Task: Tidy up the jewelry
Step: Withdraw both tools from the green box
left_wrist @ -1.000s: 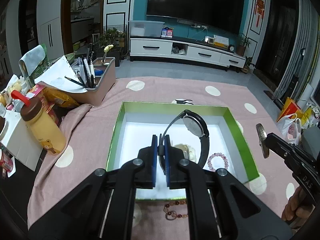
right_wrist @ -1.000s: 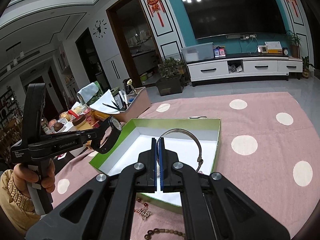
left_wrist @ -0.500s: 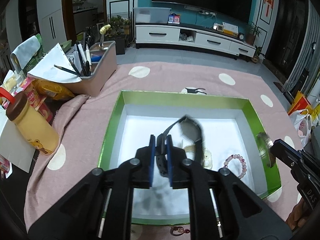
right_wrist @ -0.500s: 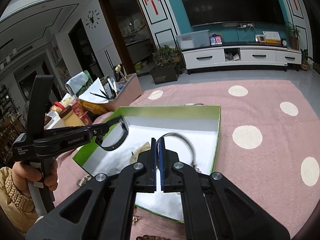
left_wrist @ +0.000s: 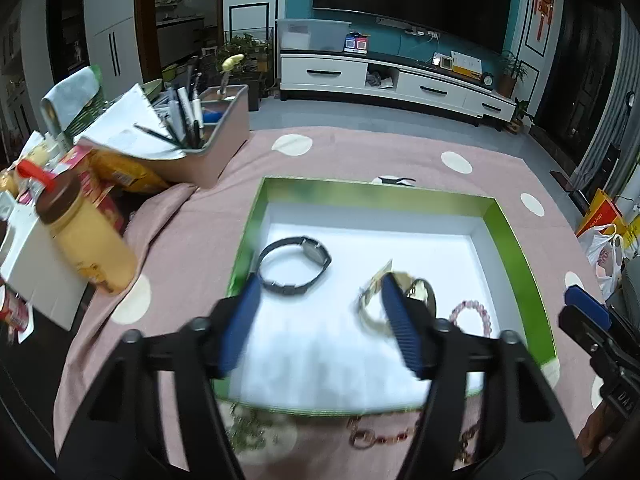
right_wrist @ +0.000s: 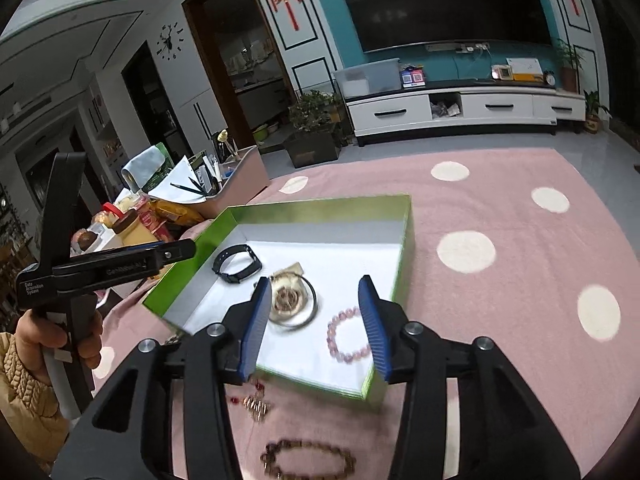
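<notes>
over the green-walled box [left_wrist: 506,236], from the left wrist camera, the left gripper [left_wrist: 320,320] has its blue pads spread wide with nothing between them. the black watch [left_wrist: 294,266] lies on the white floor of the box near the left wall, strap curled into a closed loop, dark face tipped up toward the back. just right of it, partly behind the right pad, sits a gold-toned watch [left_wrist: 374,308] with a silver bangle [left_wrist: 426,294] against it, both blurred, and a pink bead bracelet [left_wrist: 470,316] lies flat near the right wall. in front of the box on the pink spotted cloth [left_wrist: 188,240] there are chains and beads [left_wrist: 372,436], too smeared to sort out. at the far right edge the right gripper [left_wrist: 586,320] pokes in. now from the right wrist camera: the right gripper [right_wrist: 316,324] is also spread wide and empty, hovering above the near edge of the box [right_wrist: 320,204]. the black watch [right_wrist: 237,263] rests at the left inside, the gold-toned watch [right_wrist: 286,298] sits ringed by the thin silver bangle [right_wrist: 310,308], and the pink bead bracelet [right_wrist: 348,338] lies beside them, apart. outside on the cloth [right_wrist: 520,248], a dark bead bracelet [right_wrist: 308,460] and a small charm piece [right_wrist: 256,402]. the left gripper [right_wrist: 176,250] hangs at the left, above the box's left wall.
</notes>
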A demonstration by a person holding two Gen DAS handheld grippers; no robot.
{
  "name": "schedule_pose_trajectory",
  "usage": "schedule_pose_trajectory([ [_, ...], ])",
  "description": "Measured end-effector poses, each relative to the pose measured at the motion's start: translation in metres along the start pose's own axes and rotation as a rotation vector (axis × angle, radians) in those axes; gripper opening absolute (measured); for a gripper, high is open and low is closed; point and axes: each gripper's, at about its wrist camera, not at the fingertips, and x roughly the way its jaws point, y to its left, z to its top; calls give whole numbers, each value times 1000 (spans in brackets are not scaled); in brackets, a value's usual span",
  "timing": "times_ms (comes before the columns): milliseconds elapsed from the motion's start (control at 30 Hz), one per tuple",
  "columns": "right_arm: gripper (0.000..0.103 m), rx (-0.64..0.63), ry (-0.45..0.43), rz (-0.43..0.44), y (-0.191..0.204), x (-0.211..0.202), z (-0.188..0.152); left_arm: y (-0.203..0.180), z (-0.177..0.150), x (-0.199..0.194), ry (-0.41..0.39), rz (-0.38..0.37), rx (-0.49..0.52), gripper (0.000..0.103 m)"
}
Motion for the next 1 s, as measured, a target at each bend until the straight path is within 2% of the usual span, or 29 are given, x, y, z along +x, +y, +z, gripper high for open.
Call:
schedule_pose_trajectory([
  [33, 55, 15, -2, 0, -4, -7, -4, 2, -2, -4, -2, -4, -6, 67],
  [133, 57, 41, -4, -21, -13, -27, -16, 11, -13, -19, -6, -4, -21, 77],
  [267, 61, 73, 13, -47, -23, -47, -31, 28, -33, -36, 5, 3, -45, 81],
  [433, 61, 96, 32, -53, -23, -67, -50, 57, -62, -54, 19, 33, -102, 82],
  [700, 61, 99, 65, -36, -13, -78, -70, 107, -107, -74, 64, 94, -191, 81],
  [833, 61, 86, 95, -19, -2, -75, -78, 112, -126, -74, 87, 88, -206, 81],
  [1000, 61, 61, 146, -1, 12, -66, -91, 100, -140, -70, 111, 46, -188, 82],
])
